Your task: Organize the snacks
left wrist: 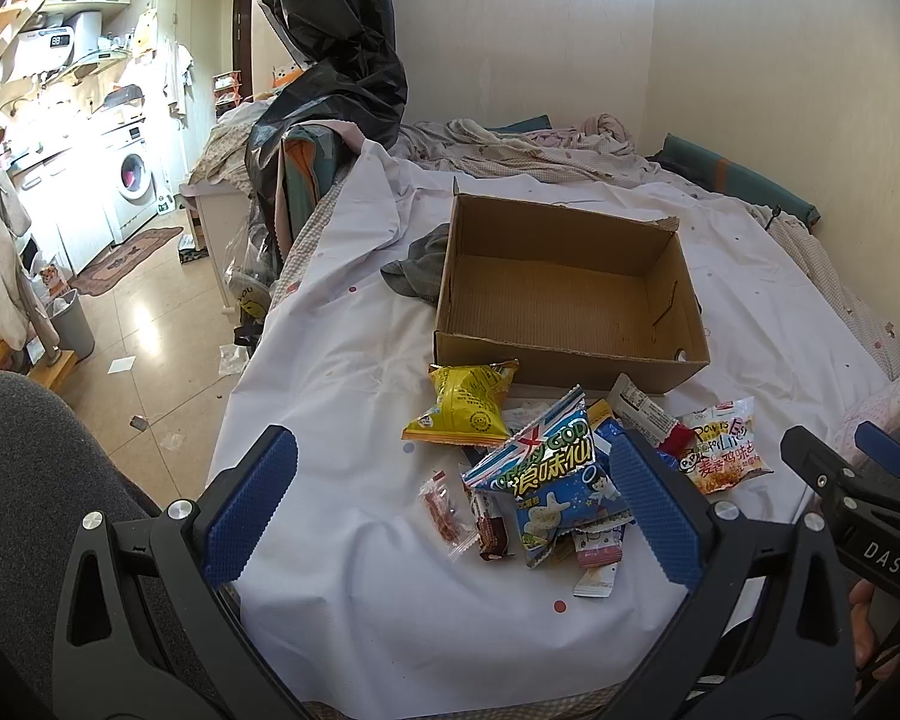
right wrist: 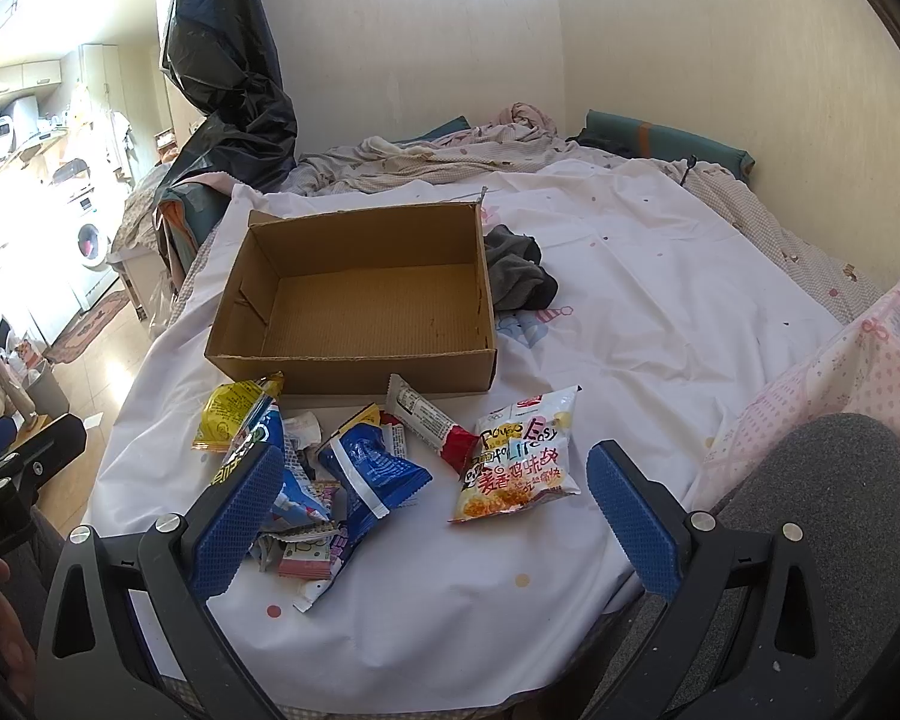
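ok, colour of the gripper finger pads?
Blue, with a fine textured grid, on black frames. The pads show best in the right wrist view.

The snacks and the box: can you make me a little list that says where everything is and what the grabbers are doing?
box: cardboard box open on top, nothing inside
snacks: pile of packets on the white sheet, in front of the box
yellow packet: nearest the box, on the left
white noodle packet: right end of the pile
blue packet: middle of the pile
left gripper: jaws open, holding nothing
right gripper: jaws open, holding nothing
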The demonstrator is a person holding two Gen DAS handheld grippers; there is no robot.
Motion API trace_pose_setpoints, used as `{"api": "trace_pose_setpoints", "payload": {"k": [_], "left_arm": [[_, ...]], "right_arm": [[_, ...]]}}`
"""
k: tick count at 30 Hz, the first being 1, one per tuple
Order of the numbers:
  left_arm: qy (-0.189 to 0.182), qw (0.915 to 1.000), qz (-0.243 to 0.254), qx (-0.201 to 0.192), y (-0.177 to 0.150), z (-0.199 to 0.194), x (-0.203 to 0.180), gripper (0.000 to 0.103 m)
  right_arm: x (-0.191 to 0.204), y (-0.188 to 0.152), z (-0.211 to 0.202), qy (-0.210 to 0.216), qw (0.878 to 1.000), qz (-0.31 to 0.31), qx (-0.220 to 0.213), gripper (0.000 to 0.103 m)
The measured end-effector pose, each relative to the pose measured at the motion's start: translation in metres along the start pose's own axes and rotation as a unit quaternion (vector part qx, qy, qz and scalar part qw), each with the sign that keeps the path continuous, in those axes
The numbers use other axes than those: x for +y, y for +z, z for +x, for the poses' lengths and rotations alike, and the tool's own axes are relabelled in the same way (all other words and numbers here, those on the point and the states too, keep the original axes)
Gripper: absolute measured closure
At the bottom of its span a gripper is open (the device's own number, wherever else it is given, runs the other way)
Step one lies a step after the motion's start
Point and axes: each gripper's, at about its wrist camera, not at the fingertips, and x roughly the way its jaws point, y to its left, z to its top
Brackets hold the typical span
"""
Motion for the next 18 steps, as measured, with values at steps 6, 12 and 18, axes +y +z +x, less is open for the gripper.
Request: {"api": "trace_pose_setpoints", "payload": {"k": [6, 12, 18], "left_arm": [[0.000, 1.0000, 0.000, 0.000, -0.0002, -0.0001, 0.0003, 0.000], [0.000, 1.0000, -0.001, 0.000, -0.0002, -0.0002, 0.0007, 0.000], [-0.001, 1.0000, -0.001, 0.000, -0.0002, -0.0001, 0.0006, 0.000]], "right_arm": [[0.0001, -0.0001, 0.0002, 0.000, 1.000, 0.000, 0.000, 0.000], [0.0002, -0.0001, 0.0004, 0.000, 1.000, 0.000, 0.000, 0.000], [-0.0002, -0.0004, -0.0011, 0.000, 1.000, 0.000, 0.001, 0.000]]}}
